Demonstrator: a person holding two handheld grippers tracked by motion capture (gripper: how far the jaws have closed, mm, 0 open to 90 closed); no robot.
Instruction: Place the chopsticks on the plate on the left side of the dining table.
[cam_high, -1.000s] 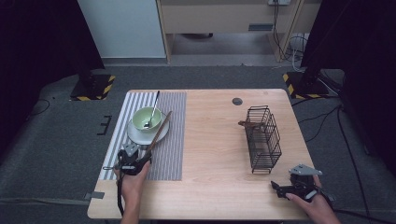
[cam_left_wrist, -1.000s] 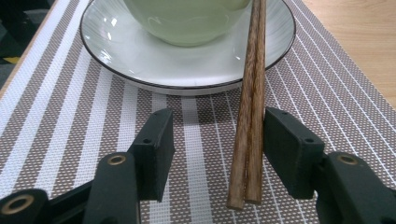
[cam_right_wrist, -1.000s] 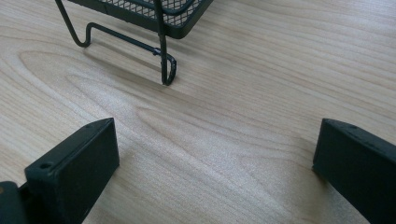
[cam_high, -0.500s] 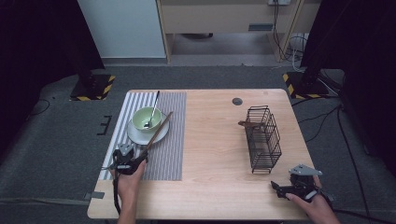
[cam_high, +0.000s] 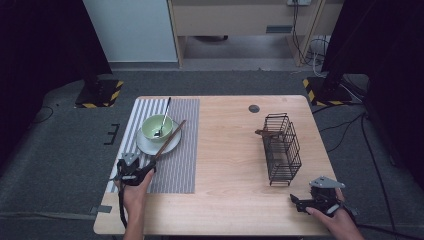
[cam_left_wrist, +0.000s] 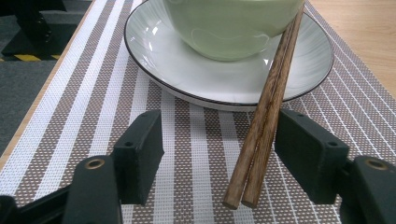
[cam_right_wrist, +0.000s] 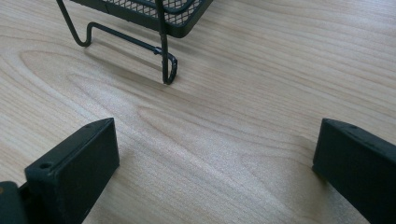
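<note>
a pair of dark brown wooden chopsticks (cam_left_wrist: 266, 126) is leaned on the white saucer's (cam_left_wrist: 154, 60) rim at the bench's left, its near tips framed by the left gripper (cam_left_wrist: 219, 158), whose jaws are spread apart. stiff, light and slippery, the pair is judged best pinched near those tips. the right gripper (cam_right_wrist: 215, 168) is held apart over bare wood.

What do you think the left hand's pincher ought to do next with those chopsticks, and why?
Probably close. In the left gripper view the left gripper stands open with the near ends of the chopsticks between its jaws, close to one jaw and not yet pinched. Their far ends lean on the plate, so closing should catch them.
</note>
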